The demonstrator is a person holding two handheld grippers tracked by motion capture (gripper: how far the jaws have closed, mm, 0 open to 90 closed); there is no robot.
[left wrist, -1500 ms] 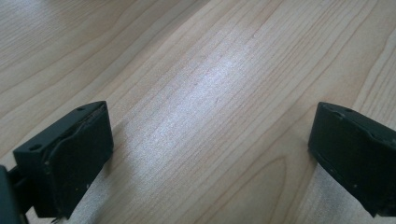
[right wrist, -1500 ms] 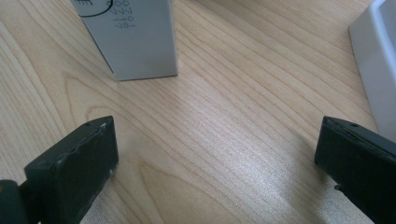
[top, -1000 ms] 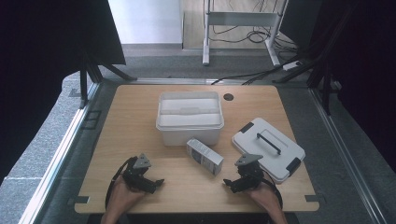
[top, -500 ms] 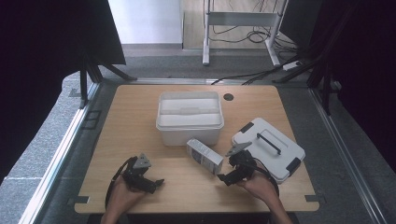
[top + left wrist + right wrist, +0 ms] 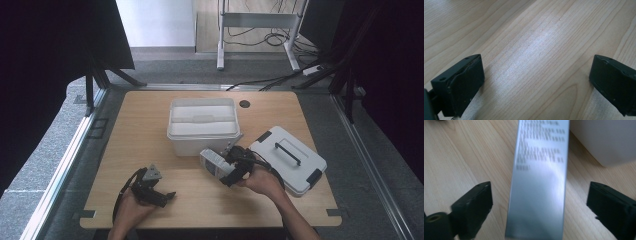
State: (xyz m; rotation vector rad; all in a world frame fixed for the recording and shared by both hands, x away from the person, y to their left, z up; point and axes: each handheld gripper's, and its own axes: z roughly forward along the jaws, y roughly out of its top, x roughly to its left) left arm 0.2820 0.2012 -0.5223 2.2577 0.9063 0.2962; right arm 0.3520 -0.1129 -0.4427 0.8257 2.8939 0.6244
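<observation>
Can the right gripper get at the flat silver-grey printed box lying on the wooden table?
Probably yes: the right gripper has its open jaws standing either side of the silver-grey box, pads apart from it, nothing between.

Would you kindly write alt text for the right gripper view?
A silver box printed with blurred text lies on the wooden table between the right gripper's two open black jaws, touching neither. A white bin's wall fills the upper right corner.

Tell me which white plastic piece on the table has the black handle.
The flat lid lying right of the open bin; it carries a black handle and black clips, the bin has neither.
</observation>
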